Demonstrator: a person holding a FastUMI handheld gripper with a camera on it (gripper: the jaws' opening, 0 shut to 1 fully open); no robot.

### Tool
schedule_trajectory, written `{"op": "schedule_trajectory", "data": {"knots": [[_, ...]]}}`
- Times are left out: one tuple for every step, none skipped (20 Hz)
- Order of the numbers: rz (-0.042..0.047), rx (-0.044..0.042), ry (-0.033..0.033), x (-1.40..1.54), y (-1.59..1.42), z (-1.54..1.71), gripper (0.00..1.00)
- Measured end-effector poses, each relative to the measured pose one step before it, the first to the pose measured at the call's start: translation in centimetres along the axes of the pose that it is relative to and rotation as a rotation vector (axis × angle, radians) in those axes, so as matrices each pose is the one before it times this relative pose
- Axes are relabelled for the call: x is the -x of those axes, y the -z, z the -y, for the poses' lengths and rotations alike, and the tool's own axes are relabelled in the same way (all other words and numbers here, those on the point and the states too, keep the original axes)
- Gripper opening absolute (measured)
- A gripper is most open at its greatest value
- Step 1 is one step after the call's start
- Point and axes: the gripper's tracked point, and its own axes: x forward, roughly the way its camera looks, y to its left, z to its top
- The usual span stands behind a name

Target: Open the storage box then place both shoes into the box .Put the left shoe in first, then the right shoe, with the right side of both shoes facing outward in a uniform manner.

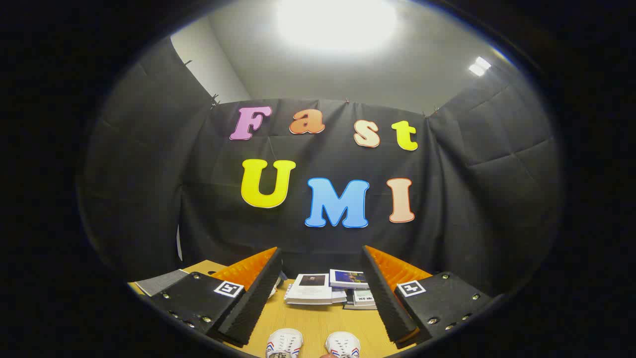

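Hovering over the desk [318,323], the fingers [248,303] are spread wide apart, two white shoes [284,343] between them, books [310,288] beyond.

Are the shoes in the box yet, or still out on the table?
Out. Both shoes sit side by side on the bare table, between the spread fingers of the open hand-held gripper, which holds nothing.

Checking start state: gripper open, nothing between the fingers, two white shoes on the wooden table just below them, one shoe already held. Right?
One thing is off: no shoe is held. In the gripper view the gripper is open and both white shoes sit on the wooden table, untouched, with books lying beyond the fingers.
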Motion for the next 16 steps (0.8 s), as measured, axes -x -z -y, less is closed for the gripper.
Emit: {"op": "schedule_trajectory", "data": {"knots": [[0.00368, -0.00111, 0.00351, 0.094, -0.107, 0.112, 0.97], [-0.00011, -0.00168, 0.00316, 0.157, 0.121, 0.134, 0.97], [-0.00075, -0.00255, 0.00292, 0.017, 0.045, 0.052, 0.97], [-0.00119, -0.00317, 0.00254, 0.015, 0.167, 0.125, 0.97], [-0.00129, -0.00261, 0.00185, 0.079, 0.052, 0.037, 0.97], [-0.00179, -0.00205, 0.00217, 0.156, 0.115, 0.035, 0.97], [0.00000, -0.00115, 0.00062, 0.045, -0.020, 0.010, 0.97], [0.00113, -0.00082, 0.00177, 0.057, 0.047, 0.077, 0.97], [0.00003, 0.00041, 0.00135, 0.116, -0.077, 0.018, 0.97], [0.00077, -0.00084, 0.00094, -0.010, 0.089, 0.041, 0.97], [0.00054, -0.00018, -0.00002, -0.023, -0.030, 0.017, 0.97], [0.00067, -0.00050, -0.00032, 0.031, 0.056, 0.002, 0.97], [-0.00032, 0.00133, 0.00107, 0.008, -0.012, 0.027, 0.97], [0.00064, 0.00312, 0.00056, 0.016, 0.009, -0.031, 0.97], [0.00101, 0.00192, -0.00174, -0.004, -0.030, -0.050, 0.97], [0.00112, 0.00078, -0.00240, 0.047, -0.013, -0.139, 0.97]]}}
